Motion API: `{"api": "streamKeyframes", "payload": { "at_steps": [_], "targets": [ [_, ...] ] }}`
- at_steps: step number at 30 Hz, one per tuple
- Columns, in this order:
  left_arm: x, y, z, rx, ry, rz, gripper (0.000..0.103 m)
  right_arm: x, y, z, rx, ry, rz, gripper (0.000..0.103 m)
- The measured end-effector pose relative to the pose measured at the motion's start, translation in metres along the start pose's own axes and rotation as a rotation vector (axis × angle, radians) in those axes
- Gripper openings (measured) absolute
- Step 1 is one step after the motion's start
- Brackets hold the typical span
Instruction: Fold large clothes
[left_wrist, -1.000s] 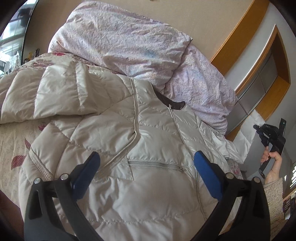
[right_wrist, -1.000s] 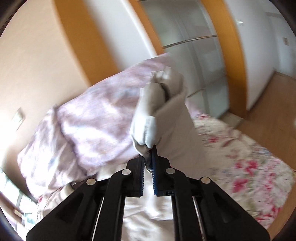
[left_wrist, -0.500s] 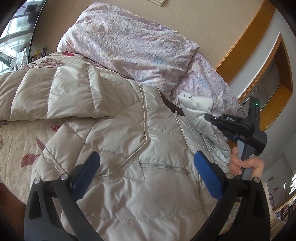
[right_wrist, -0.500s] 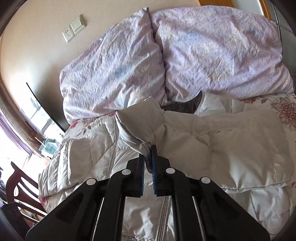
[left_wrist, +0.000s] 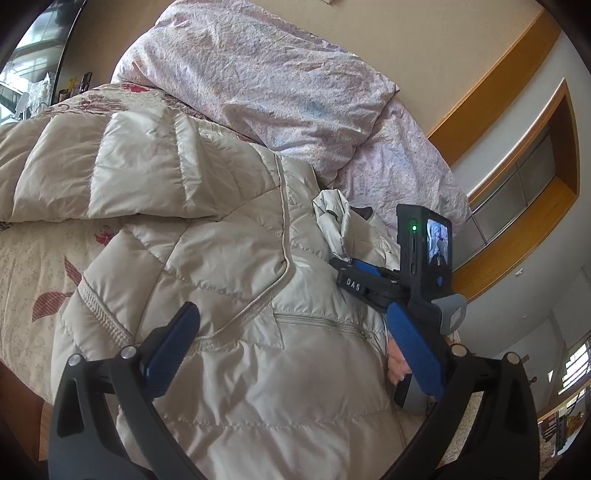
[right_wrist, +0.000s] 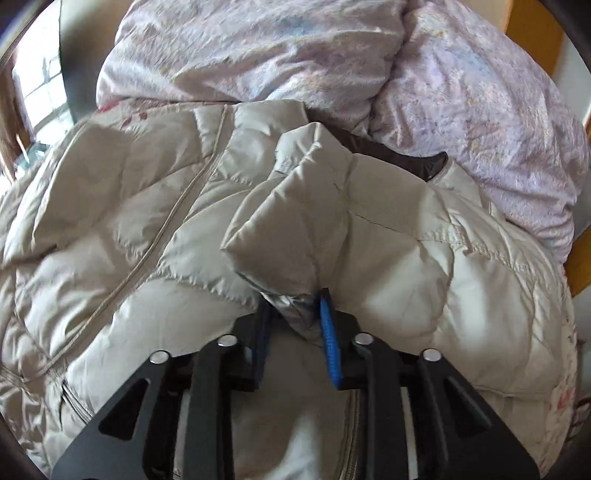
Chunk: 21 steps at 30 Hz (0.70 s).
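Note:
A cream quilted down jacket (left_wrist: 229, 280) lies spread on the bed, front up, its collar toward the pillows. My left gripper (left_wrist: 295, 339) is open and empty, hovering over the jacket's lower front near the pocket zipper. My right gripper (right_wrist: 295, 314) has its jaws parted a little around the cuff of the jacket's right sleeve (right_wrist: 306, 221), which is laid across the chest. In the left wrist view the right gripper (left_wrist: 343, 258) rests low on the jacket's chest. The jacket's other sleeve (left_wrist: 110, 166) stretches out to the left.
Two lilac pillows (left_wrist: 266, 77) lie against the wall behind the collar; they also show in the right wrist view (right_wrist: 461, 92). A floral bedspread (left_wrist: 33, 258) shows at the left. A wooden door frame (left_wrist: 517, 140) stands at the right. A window (right_wrist: 37, 81) is at the left.
My right gripper carried the sleeve from high in the air down across the jacket's chest, and its jaws have parted slightly on the cuff. My left gripper stayed open, drifting slightly.

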<state>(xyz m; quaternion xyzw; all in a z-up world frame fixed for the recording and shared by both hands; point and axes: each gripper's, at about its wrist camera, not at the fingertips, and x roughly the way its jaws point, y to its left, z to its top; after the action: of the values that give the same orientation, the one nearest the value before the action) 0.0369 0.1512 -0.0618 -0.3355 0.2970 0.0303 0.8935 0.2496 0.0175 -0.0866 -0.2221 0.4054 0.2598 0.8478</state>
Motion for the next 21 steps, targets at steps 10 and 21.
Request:
{"api": "streamKeyframes", "payload": {
  "at_steps": [10,21],
  "targets": [
    [-0.030,0.028,0.023,-0.042,-0.097,0.061,0.101,-0.038,-0.105,0.005,0.357,-0.117,0.070,0.052],
    [-0.053,0.090,0.031,-0.204,-0.198,0.125,0.101,0.040,-0.081,0.002,0.254,0.012,-0.115,0.054]
  ]
}}
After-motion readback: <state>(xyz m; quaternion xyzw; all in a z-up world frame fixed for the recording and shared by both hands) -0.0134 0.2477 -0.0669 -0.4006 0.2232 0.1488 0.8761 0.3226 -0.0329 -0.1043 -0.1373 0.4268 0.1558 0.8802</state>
